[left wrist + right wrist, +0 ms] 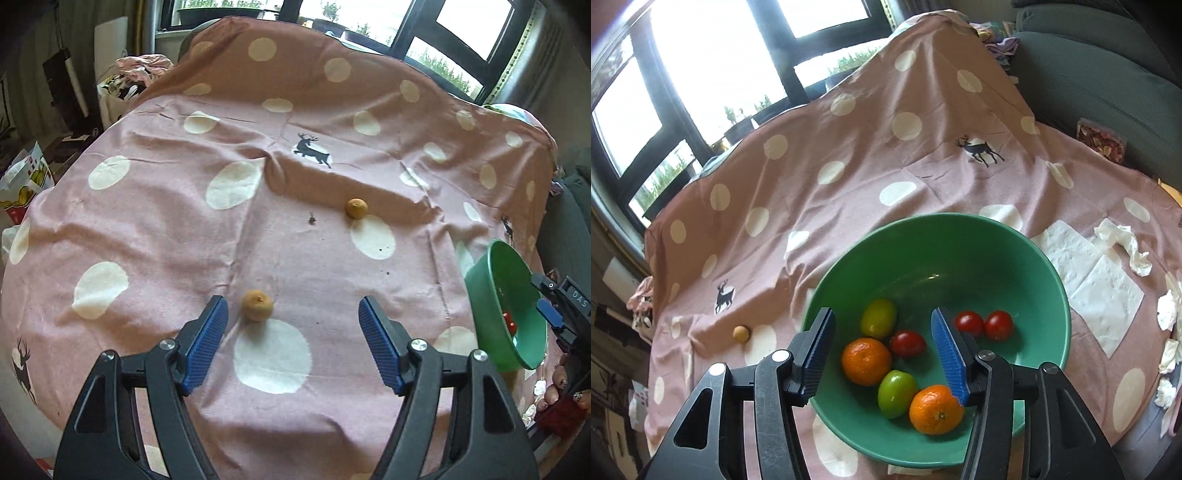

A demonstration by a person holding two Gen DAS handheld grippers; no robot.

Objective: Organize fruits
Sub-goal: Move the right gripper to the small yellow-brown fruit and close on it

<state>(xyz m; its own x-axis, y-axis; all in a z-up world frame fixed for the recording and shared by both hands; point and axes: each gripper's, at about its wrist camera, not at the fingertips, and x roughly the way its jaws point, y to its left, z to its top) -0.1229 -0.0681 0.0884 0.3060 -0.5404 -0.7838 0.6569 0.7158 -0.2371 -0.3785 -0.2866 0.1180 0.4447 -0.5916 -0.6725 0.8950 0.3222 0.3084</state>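
Two fisheye views looked down over a table draped in a pink cloth [325, 280] printed with cream dots and dark deer.

In the left wrist view, the left gripper [293, 312] filled the lower centre of the frame, its blue-padded jaws spread wide with nothing pinched. A small tan fruit [257, 305] lay on the cloth between the fingertips, just beside the left pad and apart from it. A second tan fruit [356, 208] sat farther up, right of centre. At the right edge stood the green bowl [491, 291], with part of the right gripper [554, 310] over its rim.

In the right wrist view, the right gripper [882, 347] occupied the lower centre, jaws parted and empty above the green bowl [1027, 266]. Inside the bowl lay two oranges [866, 361], one left of centre and one [936, 409] at the bottom beside the right pad, two green fruits [878, 323] [897, 392], and three small red tomatoes [907, 343]. At lower left, one tan fruit [741, 333] rested on the cloth outside the bowl. White paper napkins [1097, 288] lay flat to the right, with crumpled tissues [1134, 247] near the right edge.
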